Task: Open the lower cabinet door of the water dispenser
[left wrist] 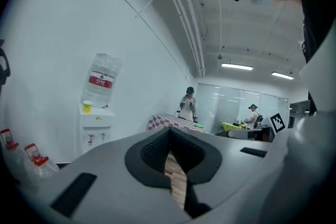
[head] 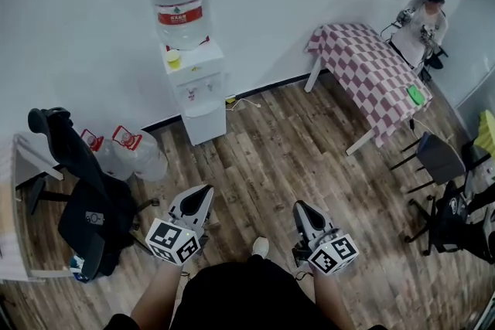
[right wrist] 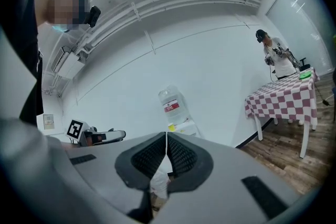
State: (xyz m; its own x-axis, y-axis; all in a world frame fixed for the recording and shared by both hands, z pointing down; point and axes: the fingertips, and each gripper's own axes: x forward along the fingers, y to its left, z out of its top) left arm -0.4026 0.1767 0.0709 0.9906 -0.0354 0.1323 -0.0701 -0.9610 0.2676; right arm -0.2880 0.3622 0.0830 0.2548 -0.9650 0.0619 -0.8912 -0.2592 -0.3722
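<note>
The white water dispenser stands against the far wall, with a big clear bottle on top and a yellow cup beside the bottle's neck. Its lower cabinet door looks closed. Both grippers are held out over the wood floor, well short of the dispenser. My left gripper is shut and holds nothing. My right gripper is likewise shut and holds nothing. The left gripper view has the dispenser far off at the left, past the shut left gripper. In the right gripper view the dispenser stands just above the shut right gripper.
Two spare water bottles lie on the floor left of the dispenser. A black office chair stands at the left. A checkered table with a person behind it is at the right, and more chairs stand nearer.
</note>
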